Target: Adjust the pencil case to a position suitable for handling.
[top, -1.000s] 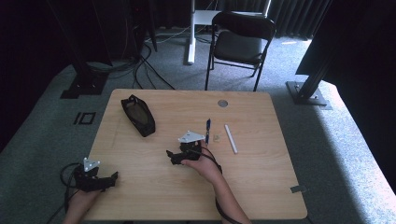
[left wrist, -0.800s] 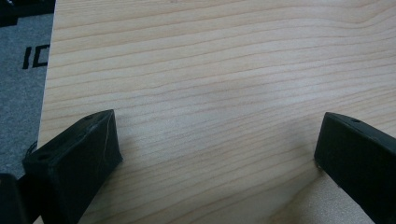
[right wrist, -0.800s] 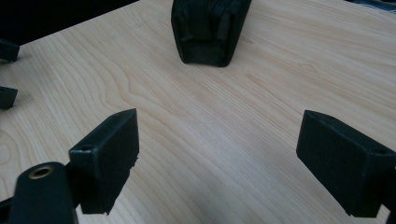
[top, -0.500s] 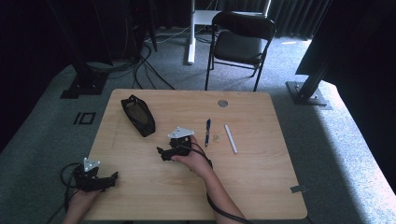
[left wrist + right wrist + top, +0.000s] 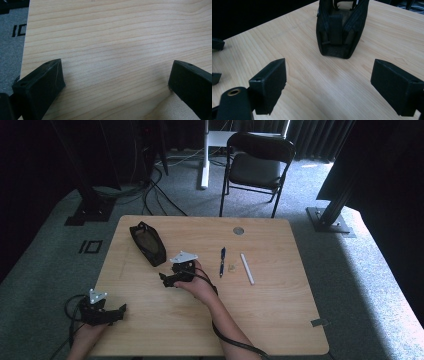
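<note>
High view: we see the wooden table (image 5: 280,320) with the right gripper (image 5: 167,279) held low near its middle, its jaws pointing toward the black pouch (image 5: 147,243), which lies open-topped on the table's far left part, just beyond the jaw tips and not touched by them. To the right of this gripper lie a dark pen (image 5: 222,261), a small pale object (image 5: 232,267) too small to identify, and a white stick (image 5: 247,268), all side by side and apart from one another. The left gripper (image 5: 116,312) rests at the near left corner of the table, well apart from the pouch.

Left gripper view: we look along the left gripper (image 5: 115,80), whose jaws stand wide apart over bare wood, with nothing between them.

Right gripper view: the right gripper (image 5: 329,80) also has its jaws spread wide and empty. The black pouch (image 5: 340,27) stands straight ahead, near but beyond the jaw tips, its narrow end facing us.
</note>
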`<action>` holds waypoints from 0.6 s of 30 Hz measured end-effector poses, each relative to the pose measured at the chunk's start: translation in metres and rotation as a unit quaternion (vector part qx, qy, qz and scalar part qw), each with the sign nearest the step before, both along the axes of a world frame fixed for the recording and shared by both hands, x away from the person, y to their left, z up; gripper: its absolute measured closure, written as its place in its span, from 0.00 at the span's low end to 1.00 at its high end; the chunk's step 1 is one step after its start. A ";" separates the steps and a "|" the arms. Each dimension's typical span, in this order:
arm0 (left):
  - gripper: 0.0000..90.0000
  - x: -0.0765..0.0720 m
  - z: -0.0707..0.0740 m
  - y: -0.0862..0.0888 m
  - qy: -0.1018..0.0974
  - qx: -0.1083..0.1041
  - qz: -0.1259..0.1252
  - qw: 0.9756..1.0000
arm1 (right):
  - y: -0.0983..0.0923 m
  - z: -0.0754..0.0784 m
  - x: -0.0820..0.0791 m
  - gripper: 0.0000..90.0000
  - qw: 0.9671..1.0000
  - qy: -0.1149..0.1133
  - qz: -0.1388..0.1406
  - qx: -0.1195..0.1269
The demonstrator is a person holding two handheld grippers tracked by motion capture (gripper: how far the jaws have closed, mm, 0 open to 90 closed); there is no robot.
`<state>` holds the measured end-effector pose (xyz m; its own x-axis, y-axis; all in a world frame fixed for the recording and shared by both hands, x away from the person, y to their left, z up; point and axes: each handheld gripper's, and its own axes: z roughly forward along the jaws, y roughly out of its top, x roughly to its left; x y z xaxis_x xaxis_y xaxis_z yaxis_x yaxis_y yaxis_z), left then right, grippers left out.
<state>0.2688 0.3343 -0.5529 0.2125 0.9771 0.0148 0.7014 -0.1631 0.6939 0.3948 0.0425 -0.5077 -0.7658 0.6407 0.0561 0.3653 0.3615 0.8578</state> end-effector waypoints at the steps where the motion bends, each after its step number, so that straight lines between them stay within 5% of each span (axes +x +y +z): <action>1: 0.00 0.000 0.000 0.000 0.000 0.000 0.000 1.000 | 0.002 0.000 0.001 0.14 1.000 -0.002 0.000 -0.003; 18: 0.00 0.000 0.000 0.000 0.000 0.000 0.000 1.000 | 0.029 0.000 0.015 0.15 1.000 -0.010 -0.003 0.011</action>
<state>0.2688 0.3342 -0.5529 0.2118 0.9772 0.0143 0.7011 -0.1621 0.6944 0.4100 0.0712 -0.5081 -0.7636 0.6433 0.0558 0.3503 0.3400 0.8728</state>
